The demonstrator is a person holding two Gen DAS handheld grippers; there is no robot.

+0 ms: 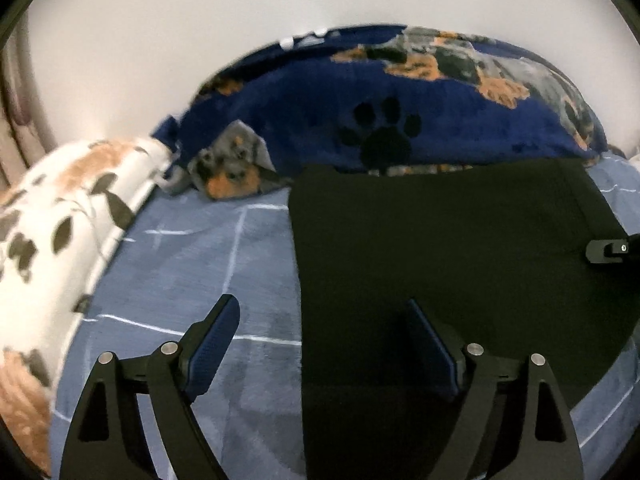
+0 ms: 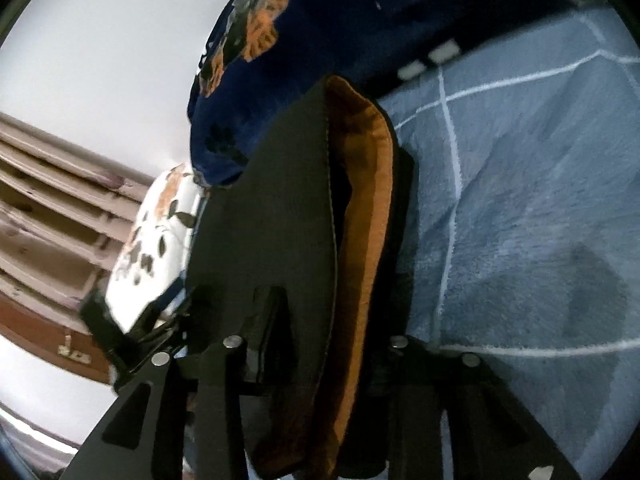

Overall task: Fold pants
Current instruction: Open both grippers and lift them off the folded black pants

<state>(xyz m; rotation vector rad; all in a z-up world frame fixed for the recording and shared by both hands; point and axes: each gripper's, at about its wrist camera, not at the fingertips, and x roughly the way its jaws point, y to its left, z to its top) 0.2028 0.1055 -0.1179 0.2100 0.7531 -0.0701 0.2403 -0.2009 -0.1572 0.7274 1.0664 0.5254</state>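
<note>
Pants (image 1: 452,248): black, lying flat on the bed, filling the centre and right of the left wrist view; their far edge runs just below the dark blue blanket. In the right wrist view a fold of them (image 2: 280,216) rises up the middle of the frame, with an orange-brown inner lining showing beside the black cloth.
Left gripper (image 1: 324,332): jaws spread wide at the bottom of the frame. The left finger (image 1: 216,344) is over bare sheet and the right one is over the black cloth. The pads are not pressing on the fabric.
Right gripper (image 2: 320,336): at the bottom centre of its own view, with the fold of the pants between its fingers; cloth covers the pads, so I cannot tell whether they are pinching it. Its tip also shows at the right edge of the left wrist view, over the pants.
Sheet (image 1: 180,280): light blue with thin white lines, under the pants.
Blanket (image 1: 320,100): dark blue with a black paw print and orange patches, heaped across the top of the frame.
Pillow (image 1: 60,220): white with brown and grey leaf shapes, at the left edge.
</note>
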